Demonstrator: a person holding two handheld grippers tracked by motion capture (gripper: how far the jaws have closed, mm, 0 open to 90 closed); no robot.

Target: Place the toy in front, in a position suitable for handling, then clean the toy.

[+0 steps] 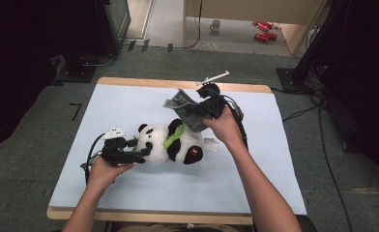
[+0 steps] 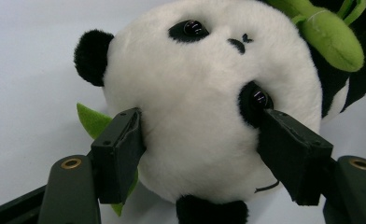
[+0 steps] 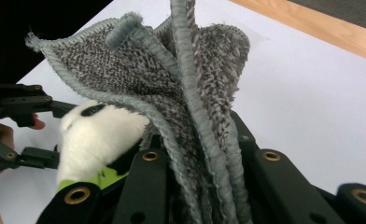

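A black-and-white plush panda (image 1: 178,145) with a green leaf lies on its back in the middle of the white table top (image 1: 274,164). My left gripper (image 1: 144,151) comes in from the left, and its two pads press on either side of the panda's head (image 2: 200,102). The right gripper (image 1: 192,113) hovers just above and behind the panda's body, shut on a crumpled grey towelling cloth (image 1: 180,102). In the right gripper view the cloth (image 3: 172,88) bunches up between the jaws and stands above them, with the panda's head (image 3: 97,135) below it at the left.
The table has a wooden rim (image 1: 178,83) at its far edge. On the floor beyond it stand a mug (image 1: 215,25) and red cans (image 1: 264,30). Dark stands and cables flank the table on both sides.
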